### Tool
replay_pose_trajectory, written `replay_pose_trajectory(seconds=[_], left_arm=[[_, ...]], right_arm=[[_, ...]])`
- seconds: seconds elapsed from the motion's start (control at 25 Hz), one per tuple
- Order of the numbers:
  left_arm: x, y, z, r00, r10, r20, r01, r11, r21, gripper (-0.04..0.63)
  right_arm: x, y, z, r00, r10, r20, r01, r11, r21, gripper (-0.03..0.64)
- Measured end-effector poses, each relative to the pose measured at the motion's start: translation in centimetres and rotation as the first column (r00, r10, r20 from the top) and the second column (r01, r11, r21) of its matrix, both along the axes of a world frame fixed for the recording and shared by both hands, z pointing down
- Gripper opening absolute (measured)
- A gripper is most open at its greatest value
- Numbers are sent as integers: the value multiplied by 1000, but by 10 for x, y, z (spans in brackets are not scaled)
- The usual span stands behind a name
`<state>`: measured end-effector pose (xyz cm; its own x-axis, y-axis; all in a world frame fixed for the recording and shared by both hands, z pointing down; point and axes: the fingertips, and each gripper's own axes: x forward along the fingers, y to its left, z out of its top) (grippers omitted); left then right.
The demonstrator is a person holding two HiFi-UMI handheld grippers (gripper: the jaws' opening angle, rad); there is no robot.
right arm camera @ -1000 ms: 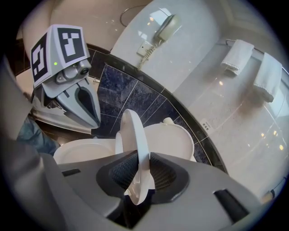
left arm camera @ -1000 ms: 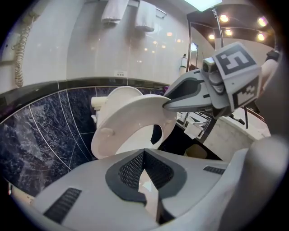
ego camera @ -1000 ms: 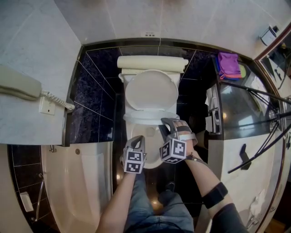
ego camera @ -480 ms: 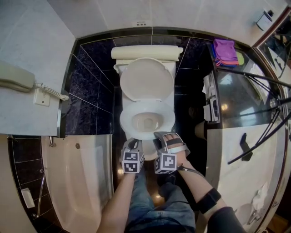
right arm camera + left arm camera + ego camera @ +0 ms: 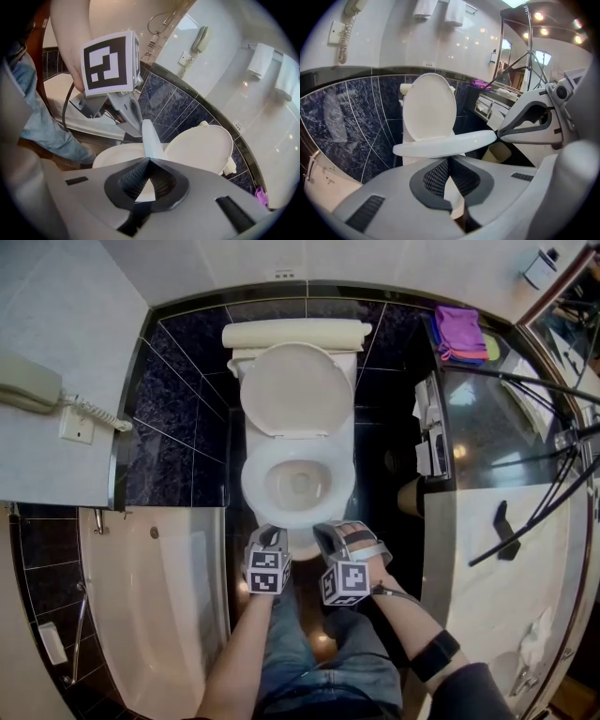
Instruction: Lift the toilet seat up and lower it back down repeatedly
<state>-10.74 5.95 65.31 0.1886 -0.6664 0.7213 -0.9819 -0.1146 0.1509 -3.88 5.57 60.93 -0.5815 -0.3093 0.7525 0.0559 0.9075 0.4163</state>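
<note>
Nearest are the person's jeans-clad knees (image 5: 309, 652), right at the front of the toilet. Just ahead, the left gripper (image 5: 448, 160) has its jaws together on nothing, its tips just under the near edge of the toilet seat (image 5: 440, 144). The right gripper (image 5: 149, 159) beside it has just been closing its jaws, and they now pinch the thin front rim of the seat, which stands out between the pads.

The seat lies low, about level over the bowl (image 5: 300, 482). I read this as the start of a lift, with the grip just taken. The next move calls for swinging the front rim up and back in an arc about the rear hinge, with the grip kept light enough for the rim to turn in the pads.

Behind, the lid (image 5: 298, 390) stands upright against the cistern (image 5: 292, 334), so the seat has a stop to meet gently. A bathtub (image 5: 159, 606) flanks the left, a glass counter (image 5: 487, 446) with dark tripod legs (image 5: 525, 390) the right, and a wall phone (image 5: 28, 385) hangs beyond. None of these crosses the seat's path, though the idle left gripper sits close under the rim.
</note>
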Motion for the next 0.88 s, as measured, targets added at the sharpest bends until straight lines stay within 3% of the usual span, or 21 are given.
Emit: replay_pose_trajectory(seconds=[0.12, 0.24, 0.52, 0.64, 0.88], left_arm=[[6, 13, 13, 1000, 8, -15, -8, 1000, -27, 0], [6, 33, 37, 1000, 11, -9, -12, 999, -50, 0], [25, 74, 95, 997, 80, -20, -82, 992, -99, 0], [30, 95, 131, 994, 111, -13, -112, 985, -129, 0], [37, 125, 202, 986, 165, -30, -168, 968, -187, 0]], right_arm=[[16, 5, 4, 995, 86, 47, -83, 994, -66, 18], [38, -4, 17, 973, 219, 72, -209, 970, -124, 18], [81, -24, 80, 870, 486, 87, -451, 853, -262, 20], [88, -25, 107, 837, 541, 87, -496, 815, -298, 20], [96, -23, 159, 812, 579, 72, -530, 783, -326, 20]])
